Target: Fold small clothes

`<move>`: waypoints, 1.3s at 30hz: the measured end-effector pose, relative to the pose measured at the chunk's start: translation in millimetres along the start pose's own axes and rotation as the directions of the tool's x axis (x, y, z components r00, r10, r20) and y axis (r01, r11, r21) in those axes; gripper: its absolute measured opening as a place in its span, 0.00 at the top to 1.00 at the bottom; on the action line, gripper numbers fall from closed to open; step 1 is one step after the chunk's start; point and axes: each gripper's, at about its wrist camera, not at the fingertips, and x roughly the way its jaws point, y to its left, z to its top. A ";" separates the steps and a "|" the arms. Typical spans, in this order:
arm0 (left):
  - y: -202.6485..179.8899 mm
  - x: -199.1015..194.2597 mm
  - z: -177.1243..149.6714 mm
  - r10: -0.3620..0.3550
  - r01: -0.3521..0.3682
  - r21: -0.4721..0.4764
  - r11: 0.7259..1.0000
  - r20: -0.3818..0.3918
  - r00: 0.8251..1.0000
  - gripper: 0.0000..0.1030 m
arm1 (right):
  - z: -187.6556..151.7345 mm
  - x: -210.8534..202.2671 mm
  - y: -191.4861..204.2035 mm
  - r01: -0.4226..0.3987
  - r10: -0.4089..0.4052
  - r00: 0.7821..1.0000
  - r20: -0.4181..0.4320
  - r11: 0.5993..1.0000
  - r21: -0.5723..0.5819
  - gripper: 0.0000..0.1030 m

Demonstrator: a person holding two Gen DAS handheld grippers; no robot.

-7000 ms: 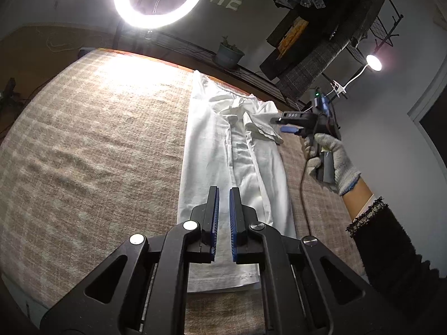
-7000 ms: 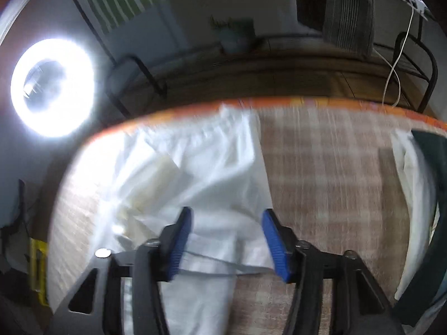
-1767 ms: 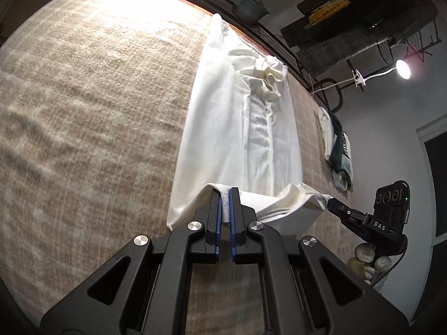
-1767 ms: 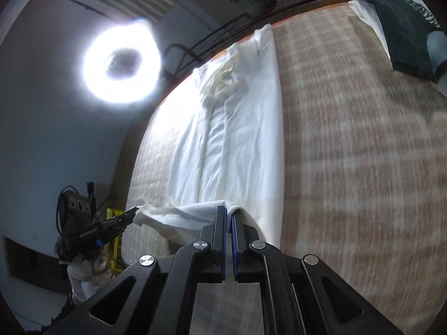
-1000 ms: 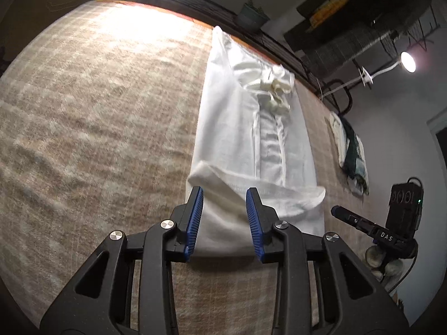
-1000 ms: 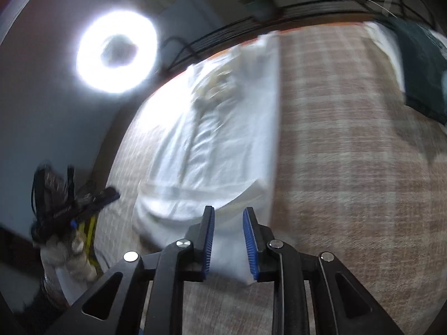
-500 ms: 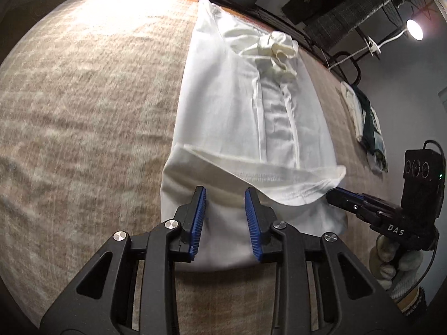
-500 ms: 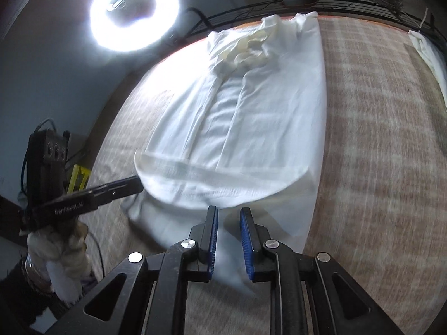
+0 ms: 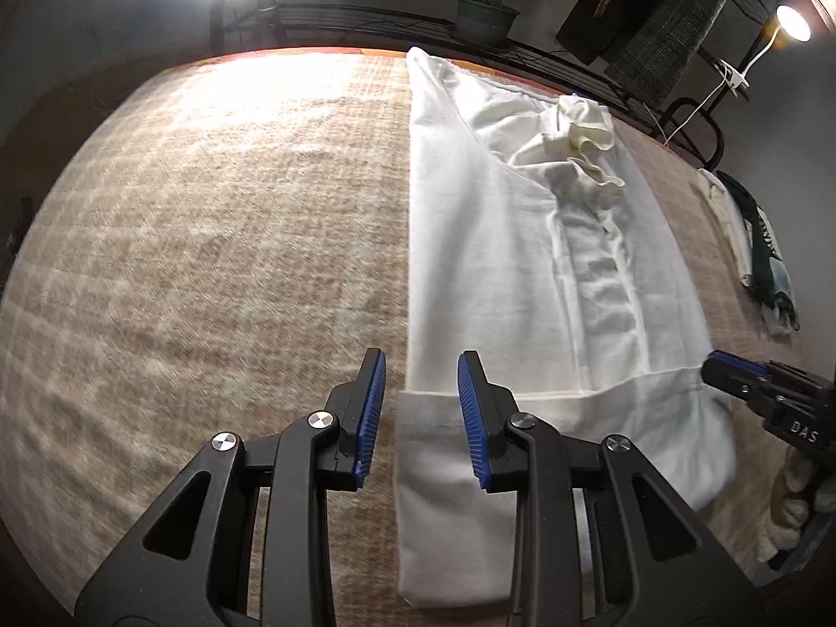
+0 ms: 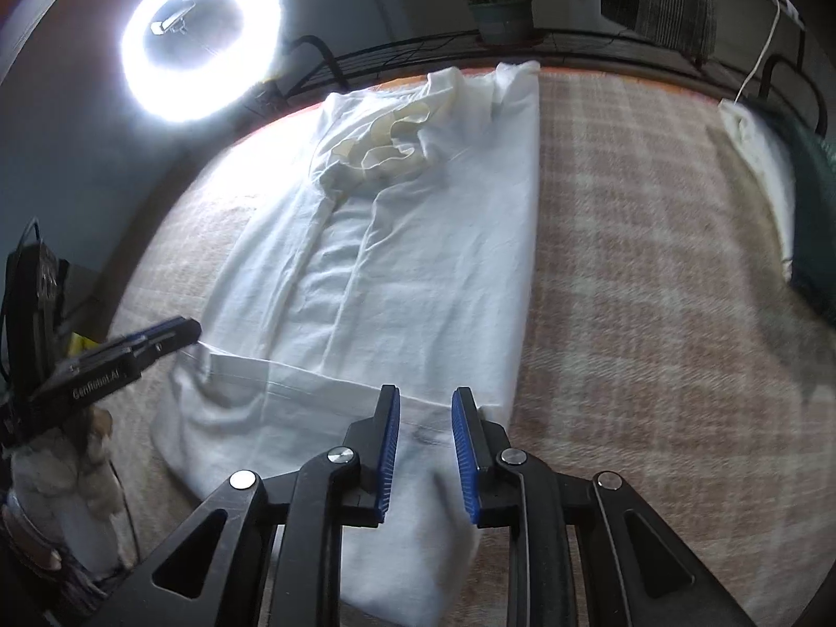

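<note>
A white shirt (image 9: 527, 261) lies folded into a long strip on the beige checked cloth (image 9: 209, 240), collar at the far end. Its bottom hem is folded up over the body in a flat band (image 9: 601, 428). My left gripper (image 9: 420, 407) is open and empty over the band's left corner. My right gripper (image 10: 424, 441) is open and empty over the band's right end; it also shows in the left wrist view (image 9: 731, 371). The shirt (image 10: 397, 261) and the left gripper (image 10: 172, 332) show in the right wrist view.
A folded white and dark green pile (image 9: 752, 251) lies at the table's right edge, also in the right wrist view (image 10: 784, 177). A ring light (image 10: 201, 42), a potted plant (image 9: 483, 18) and a black rack with hanging clothes (image 9: 653, 26) stand behind the far edge.
Both grippers released the hem after carrying it up over the shirt. The band has settled flat, and both grippers opened wider and drew back slightly.
</note>
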 end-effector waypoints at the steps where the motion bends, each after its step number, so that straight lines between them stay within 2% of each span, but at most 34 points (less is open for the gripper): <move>1: 1.3 -1.1 1.7 -0.002 0.002 -0.002 1.000 0.001 1.000 0.72 | 0.2 -2.4 0.8 0.017 -0.017 1.000 0.007 1.000 -0.009 0.79; 9: 15.7 -24.4 25.3 -0.017 0.021 -0.052 0.998 0.081 0.997 0.72 | 3.2 -26.0 -3.4 0.104 -0.099 0.992 0.076 0.993 -0.062 0.75; 11: 15.2 -24.0 32.1 -0.027 0.031 -0.052 0.998 0.082 0.996 0.72 | 5.5 -27.8 -2.5 0.130 -0.123 0.989 0.087 0.988 -0.085 0.70; 13: 12.8 -22.7 39.7 -0.033 0.038 -0.050 0.998 0.087 0.996 0.72 | 8.2 -30.2 -1.6 0.155 -0.144 0.983 0.114 0.983 -0.098 0.55; 16: 8.8 -19.4 51.8 -0.044 0.049 -0.058 0.997 0.095 0.995 0.72 | 15.4 -34.6 -3.4 0.152 -0.138 0.978 0.158 0.985 -0.080 0.44; 17: 8.1 -17.6 56.6 -0.048 0.055 -0.063 0.997 0.095 0.994 0.72 | 19.8 -35.3 -4.8 0.144 -0.130 0.978 0.163 0.987 -0.076 0.44; 23: 9.0 -4.9 86.0 -0.062 0.070 -0.076 0.995 0.109 0.992 0.72 | 48.6 -30.4 -19.2 0.182 -0.165 0.970 0.176 0.980 -0.080 0.44; 26: 14.6 7.5 98.6 -0.066 0.075 -0.085 0.994 0.107 0.992 0.72 | 66.6 -22.7 -34.8 0.174 -0.162 0.973 0.165 0.983 -0.063 0.46; 29: 22.3 23.5 110.6 -0.066 0.075 -0.099 0.992 0.097 0.993 0.72 | 89.7 -9.8 -52.5 0.164 -0.156 0.975 0.156 0.986 -0.039 0.61; 30: 24.8 29.8 115.5 -0.067 0.077 -0.103 0.992 0.094 0.993 0.72 | 95.4 -5.7 -56.3 0.153 -0.146 0.977 0.153 0.988 -0.032 0.69; 31: 25.9 34.3 118.8 -0.065 0.075 -0.103 0.992 0.093 0.994 0.72 | 102.4 -0.8 -60.9 0.129 -0.123 0.981 0.150 0.991 -0.026 0.72; 36: 24.2 63.7 140.6 -0.057 0.064 -0.080 0.995 0.086 0.995 0.72 | 144.7 24.5 -67.6 0.046 -0.039 0.985 0.167 0.998 -0.035 0.73; 39: 21.6 80.3 151.1 -0.062 0.068 -0.073 0.995 0.077 0.995 0.72 | 170.7 45.7 -74.0 0.022 -0.019 0.987 0.162 1.000 -0.016 0.73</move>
